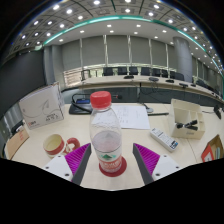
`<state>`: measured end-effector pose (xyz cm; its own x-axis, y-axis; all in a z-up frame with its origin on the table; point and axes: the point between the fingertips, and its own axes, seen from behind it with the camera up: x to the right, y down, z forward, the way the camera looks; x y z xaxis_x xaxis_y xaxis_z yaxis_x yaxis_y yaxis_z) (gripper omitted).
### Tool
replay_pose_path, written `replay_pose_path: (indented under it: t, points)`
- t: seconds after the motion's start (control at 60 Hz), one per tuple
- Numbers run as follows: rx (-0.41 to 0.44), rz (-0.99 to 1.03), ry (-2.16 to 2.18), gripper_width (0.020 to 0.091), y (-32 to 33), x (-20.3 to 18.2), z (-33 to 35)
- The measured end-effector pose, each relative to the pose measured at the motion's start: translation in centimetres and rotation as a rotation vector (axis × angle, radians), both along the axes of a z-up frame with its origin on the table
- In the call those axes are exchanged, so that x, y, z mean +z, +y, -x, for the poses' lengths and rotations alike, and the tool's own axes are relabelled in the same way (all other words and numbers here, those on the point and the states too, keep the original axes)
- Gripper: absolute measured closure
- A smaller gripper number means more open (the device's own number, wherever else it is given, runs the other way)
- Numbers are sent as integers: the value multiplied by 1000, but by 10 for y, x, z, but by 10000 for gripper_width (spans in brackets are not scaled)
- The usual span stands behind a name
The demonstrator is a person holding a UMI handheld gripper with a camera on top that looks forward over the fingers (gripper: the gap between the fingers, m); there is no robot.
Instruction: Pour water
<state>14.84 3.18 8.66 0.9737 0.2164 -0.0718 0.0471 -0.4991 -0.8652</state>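
— What's nearest you?
— My hand-held gripper (108, 160), spread wide, gripping nothing. A bottle (105, 132) with a red cap stands on a red coaster (113, 166) between my fingers, gaps either side.
— Its contents?
— Can't tell.
— Farther out?
— A pink cup (55, 145) left, a remote (164, 140) right, bare counter (135, 120) behind, chairs beyond its far edge.

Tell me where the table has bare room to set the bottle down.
Bare table lies between the bottle, which stands between the open fingers, and the remote by the white box. Left of the bottle it is crowded: a cup and a red ring.
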Motion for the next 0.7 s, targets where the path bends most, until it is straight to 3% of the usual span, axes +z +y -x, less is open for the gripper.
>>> replay_pose_path:
  t: [0.183,0.433,0.7]
  points:
    - [-73,127,-19,245,-75,43,5]
    - [-98,195,-101,245,-181,108,47]
    - [-139,114,-131,245,-210,146,66]
